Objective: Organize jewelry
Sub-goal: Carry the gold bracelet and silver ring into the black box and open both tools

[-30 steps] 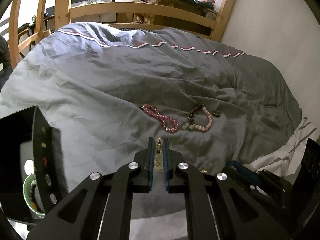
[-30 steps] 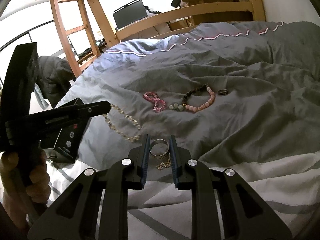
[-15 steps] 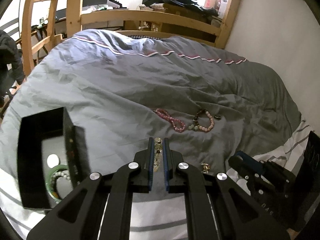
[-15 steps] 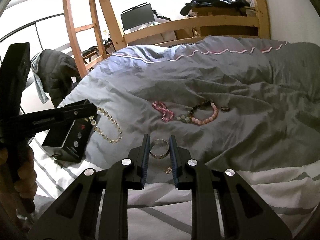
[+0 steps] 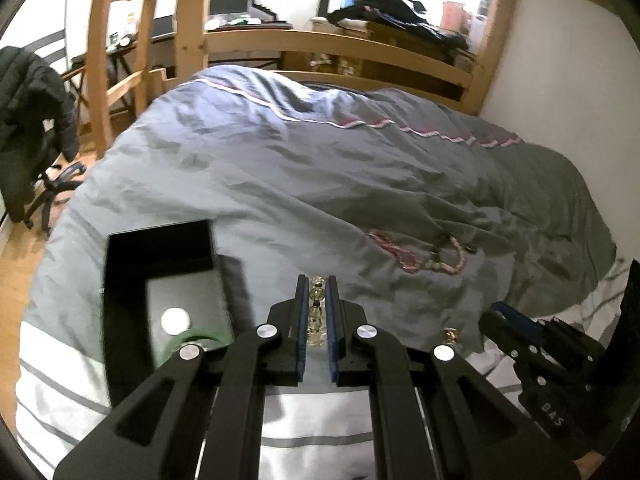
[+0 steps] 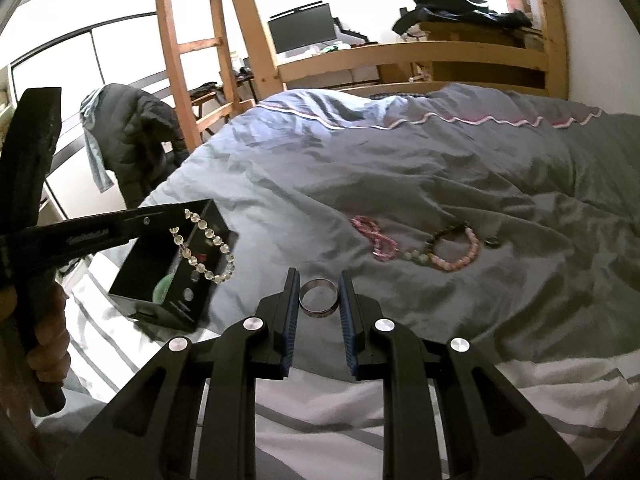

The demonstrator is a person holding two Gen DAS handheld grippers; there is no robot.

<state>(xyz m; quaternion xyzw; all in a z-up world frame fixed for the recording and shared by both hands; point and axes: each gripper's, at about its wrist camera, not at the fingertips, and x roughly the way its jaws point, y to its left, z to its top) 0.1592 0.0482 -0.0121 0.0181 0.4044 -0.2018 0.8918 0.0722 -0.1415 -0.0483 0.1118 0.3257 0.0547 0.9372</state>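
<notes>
My left gripper (image 5: 317, 284) is shut on a string of clear, pale beads (image 5: 316, 312). In the right wrist view this clear bead bracelet (image 6: 204, 246) dangles in a loop from the left gripper (image 6: 176, 216), in front of the open black box (image 6: 172, 276). My right gripper (image 6: 319, 280) is shut on a silver ring bangle (image 6: 319, 298), held above the grey duvet. The black box (image 5: 160, 280) holds a green bangle (image 5: 192, 340). On the duvet lie a pink bracelet (image 6: 376, 238), a mixed bead bracelet (image 6: 452, 250) and a small dark ring (image 6: 492, 243).
A small gold piece (image 5: 452, 334) lies near the duvet's front edge, beside the right gripper (image 5: 500, 312). A person's hand (image 6: 48, 344) holds the left tool. A wooden bed frame (image 6: 400, 52) and ladder (image 6: 180, 40) stand beyond the bed, a jacket-draped chair (image 5: 28, 120) to the left.
Both grippers have risen from the duvet with their pieces. The left one has carried the clear bracelet leftward until it hangs by the black box, which now shows fully in the left wrist view.
</notes>
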